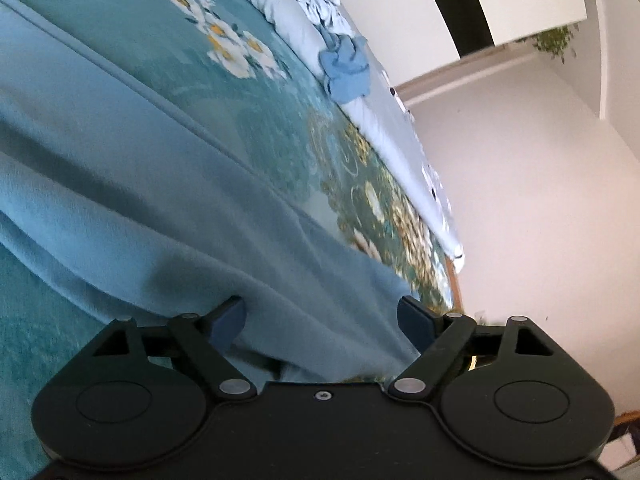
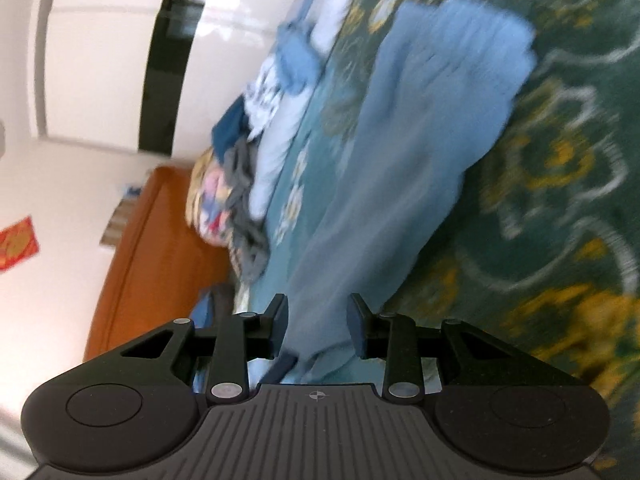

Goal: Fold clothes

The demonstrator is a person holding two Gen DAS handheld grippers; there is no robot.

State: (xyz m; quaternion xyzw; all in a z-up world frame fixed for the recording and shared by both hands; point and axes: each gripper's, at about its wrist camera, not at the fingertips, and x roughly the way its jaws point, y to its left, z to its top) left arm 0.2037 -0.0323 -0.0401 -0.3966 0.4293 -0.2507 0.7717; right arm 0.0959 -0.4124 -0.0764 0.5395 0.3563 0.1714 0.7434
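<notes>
White walls and a dark doorway back a bed (image 1: 132, 12) spread with a teal floral cover; a heap of other clothes (image 2: 240, 184) lies along its far edge. Laid flat on the cover, a light-blue garment (image 1: 168, 184) runs long and creased. Left gripper (image 1: 320, 320): jaws spread wide, cloth between them but not pinched. Right gripper (image 2: 318, 326): jaws partly apart, a fold of the same garment between them; contact cannot be told through blur. Judgement: a fold appears just laid and released. Next move calls for fresh grips on the garment's near edge.
</notes>
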